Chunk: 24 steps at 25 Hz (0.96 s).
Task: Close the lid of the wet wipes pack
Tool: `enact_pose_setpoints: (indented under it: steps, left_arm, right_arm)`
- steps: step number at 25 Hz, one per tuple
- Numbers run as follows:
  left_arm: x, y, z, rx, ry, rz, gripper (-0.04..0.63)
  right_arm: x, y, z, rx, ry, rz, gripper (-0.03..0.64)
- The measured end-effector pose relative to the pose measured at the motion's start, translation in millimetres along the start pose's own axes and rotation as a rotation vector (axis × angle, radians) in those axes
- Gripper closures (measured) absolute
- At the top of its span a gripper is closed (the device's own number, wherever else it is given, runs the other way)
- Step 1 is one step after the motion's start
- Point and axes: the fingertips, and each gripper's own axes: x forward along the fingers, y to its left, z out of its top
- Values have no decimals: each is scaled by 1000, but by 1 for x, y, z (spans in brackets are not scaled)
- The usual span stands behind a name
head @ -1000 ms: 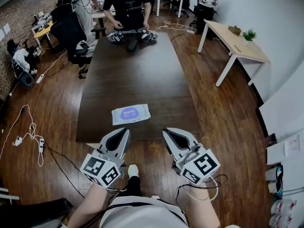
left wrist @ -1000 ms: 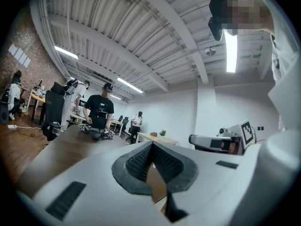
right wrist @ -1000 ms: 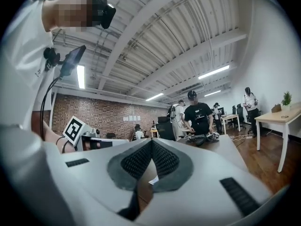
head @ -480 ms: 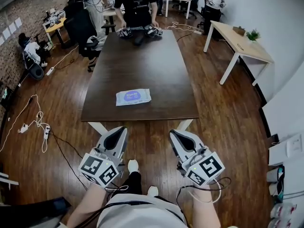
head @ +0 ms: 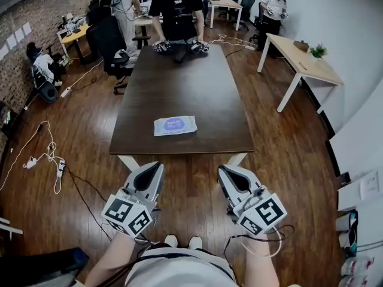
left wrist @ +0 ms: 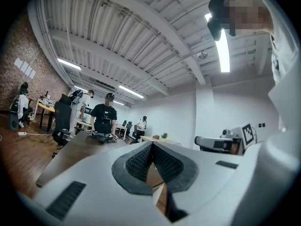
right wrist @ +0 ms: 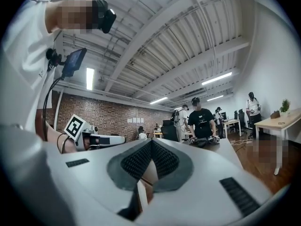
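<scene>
Head view, so: long dark table (head: 179, 82) ahead on a wood floor (head: 287, 136), with the wipes pack (head: 175, 125) lying flat toward the near end, well apart from both grippers. Left gripper (head: 157, 165) and right gripper (head: 222, 170) low over the floor, short of the table's near edge, jaws pressed together on nothing, same story in both gripper views. Far end: person (head: 176, 11) standing at the table. Brick wall (head: 36, 11) on the left, cables (head: 42, 160) on the floor there, light desk (head: 305, 64) with a plant (head: 318, 51) on the right.
</scene>
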Motion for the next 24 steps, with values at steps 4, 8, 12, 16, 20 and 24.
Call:
enact_pose_setpoints:
  steps: [4, 8, 12, 16, 20, 24]
  left_arm:
    - [-9, 8, 1, -4, 7, -9, 593]
    - [-17, 15, 2, -9, 18, -10, 593]
    - [-20, 17, -3, -13, -1, -28, 594]
    - [-21, 16, 3, -13, 20, -17, 593]
    - [-19, 11, 5, -14, 16, -23, 593]
    - [-20, 10, 0, -15, 5, -32, 593]
  right_arm:
    - [11, 14, -1, -6, 1, 4, 611]
    - [16, 20, -2, -1, 7, -8, 611]
    - [13, 20, -1, -7, 7, -21, 611]
    - [14, 21, 0, -15, 9, -25, 611]
    - [11, 22, 2, -19, 14, -21, 611]
    - [10, 23, 0, -20, 15, -20, 611]
